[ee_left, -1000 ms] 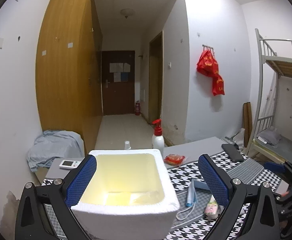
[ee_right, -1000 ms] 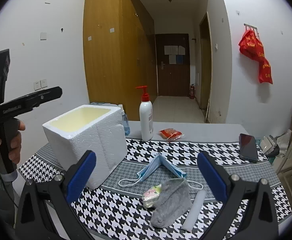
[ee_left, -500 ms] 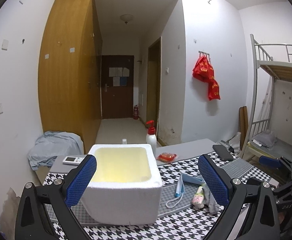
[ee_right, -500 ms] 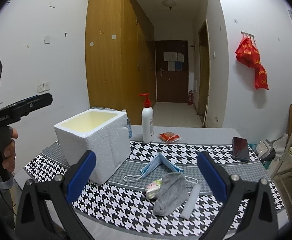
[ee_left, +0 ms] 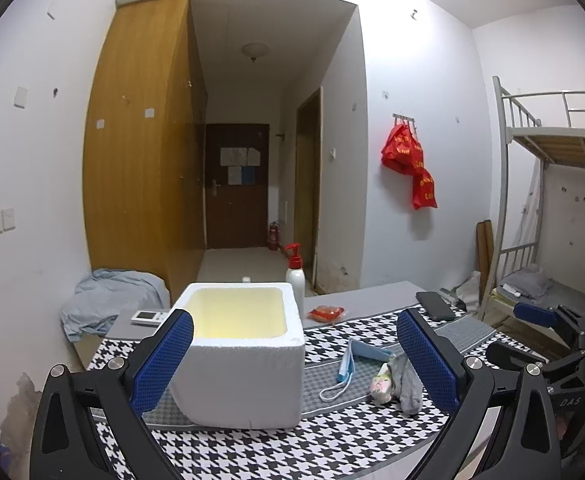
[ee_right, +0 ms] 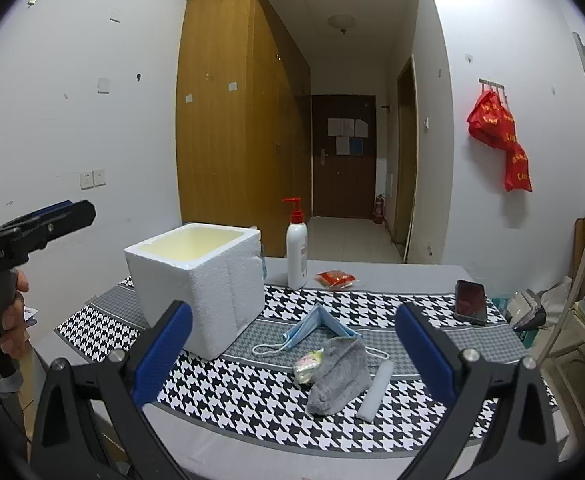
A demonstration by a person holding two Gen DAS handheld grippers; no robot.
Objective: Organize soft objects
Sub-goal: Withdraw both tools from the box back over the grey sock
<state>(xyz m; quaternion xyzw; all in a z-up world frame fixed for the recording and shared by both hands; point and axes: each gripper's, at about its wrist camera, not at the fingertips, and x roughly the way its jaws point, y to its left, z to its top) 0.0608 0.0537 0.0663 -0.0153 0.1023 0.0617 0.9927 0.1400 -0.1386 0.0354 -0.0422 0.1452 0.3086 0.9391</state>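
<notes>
bench (ee_right: 104,320) under a black-and-white houndstooth cloth (ee_right: 252,392), grey bands across it. white foam box (ee_right: 200,280) upright on the left part of the cloth, top open, pale yellow inside, nothing visible within. white pump bottle (ee_right: 296,256) with red pump standing just behind the box's right corner. soft things in a loose cluster right of the box, apart from it: grey sock (ee_right: 336,376) lying flat, overlapping a small floral tissue pack (ee_right: 307,362) at its left edge; blue face mask (ee_right: 318,324) folded into a tent shape just behind the sock, white ear loop trailing toward the box; white foam tube (ee_right: 376,390) lying just right of the sock. dark phone (ee_right: 470,300) flat near the far right edge of the bench. small red packet (ee_right: 336,279) on the bare grey strip beyond the cloth, right of the bottle. left tool (ee_left: 292,356) released, blue pads wide apart, held above the near edge, framing the box and grasping nothing. right tool (ee_right: 292,356) likewise released and empty, pads spread either side of the sock cluster, well short of it. hand (ee_right: 10,312) at the left edge of the right wrist view, wrapped around the left tool's grip.
</notes>
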